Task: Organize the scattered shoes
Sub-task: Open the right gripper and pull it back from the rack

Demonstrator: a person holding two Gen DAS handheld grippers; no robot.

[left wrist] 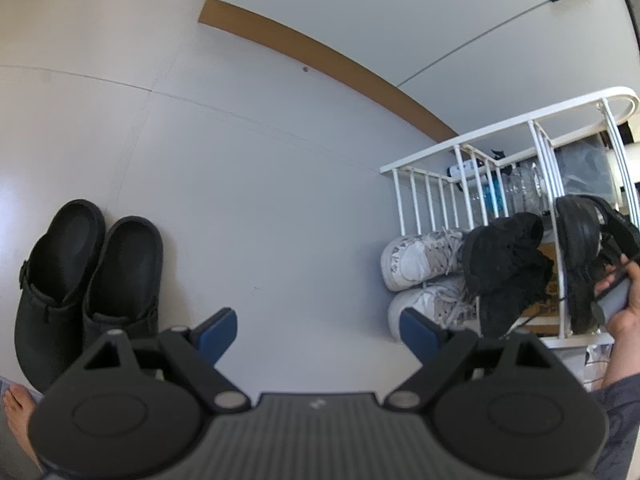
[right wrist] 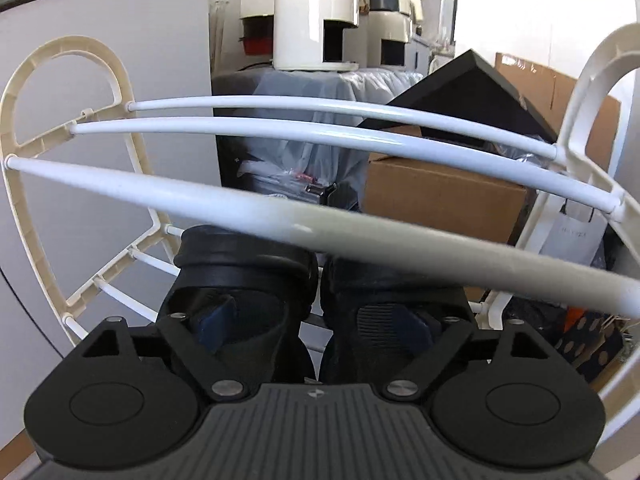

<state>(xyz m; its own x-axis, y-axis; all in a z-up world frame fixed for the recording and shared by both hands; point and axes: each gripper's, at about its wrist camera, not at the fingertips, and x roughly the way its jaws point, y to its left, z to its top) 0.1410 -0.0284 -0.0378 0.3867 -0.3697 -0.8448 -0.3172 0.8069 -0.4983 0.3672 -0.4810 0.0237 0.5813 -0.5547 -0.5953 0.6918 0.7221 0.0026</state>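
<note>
Blue pads on my left gripper (left wrist: 318, 330) stand spread wide with nothing between them, over pale floor. Ahead to its left sit paired black clogs (left wrist: 86, 280); ahead right, white sneakers (left wrist: 424, 276) and black shoes (left wrist: 508, 268) rest in the white rack (left wrist: 460, 146). My right gripper (right wrist: 316, 326) pinches two black sandals (right wrist: 240, 280) together, under the rack's rails, boxes (right wrist: 440, 196) beyond.

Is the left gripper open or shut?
Open. The left gripper has its blue pads spread wide, with only bare floor between them and nothing held.
</note>
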